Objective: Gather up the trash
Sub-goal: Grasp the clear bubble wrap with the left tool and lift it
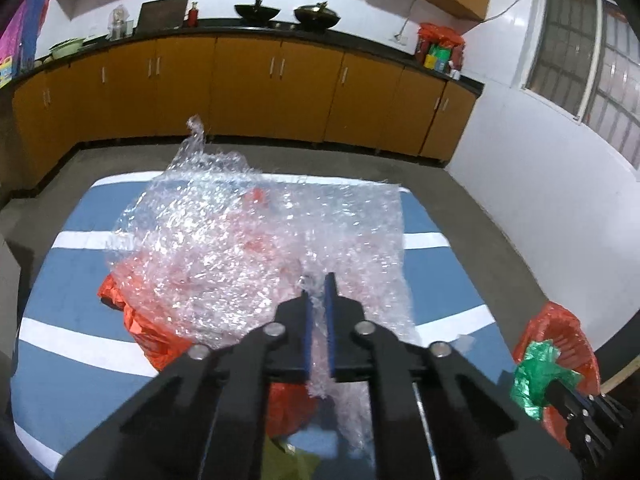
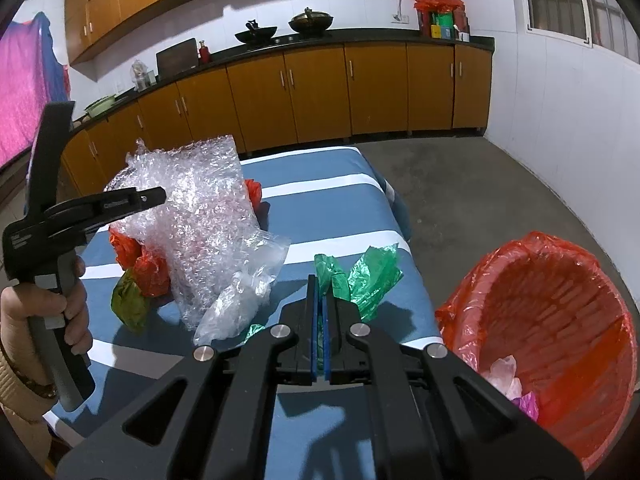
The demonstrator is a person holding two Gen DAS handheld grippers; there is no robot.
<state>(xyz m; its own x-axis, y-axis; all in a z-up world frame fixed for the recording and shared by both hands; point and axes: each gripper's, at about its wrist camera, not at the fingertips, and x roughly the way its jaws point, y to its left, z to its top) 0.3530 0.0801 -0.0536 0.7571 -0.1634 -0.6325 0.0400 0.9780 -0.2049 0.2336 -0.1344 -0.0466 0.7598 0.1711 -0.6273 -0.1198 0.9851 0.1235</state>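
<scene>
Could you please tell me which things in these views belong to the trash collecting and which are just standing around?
Part of the job:
- bubble wrap, clamped in the left gripper
- green plastic bag, clamped in the right gripper
- red-lined bin
- orange bag, clear bag, olive wrapper

Just around:
- woks
- green basin
- cabinets

bubble wrap [image 2: 192, 216] crowds the table's [image 2: 340, 200] left; its right side toward the bin [image 2: 560, 320] lies open.

Left gripper [image 1: 319, 286] angled downward, jaws nearly together; right gripper [image 2: 319, 286] likewise, jaws pressed tight. Left hand [image 2: 44, 308] wrapped round handle.
</scene>
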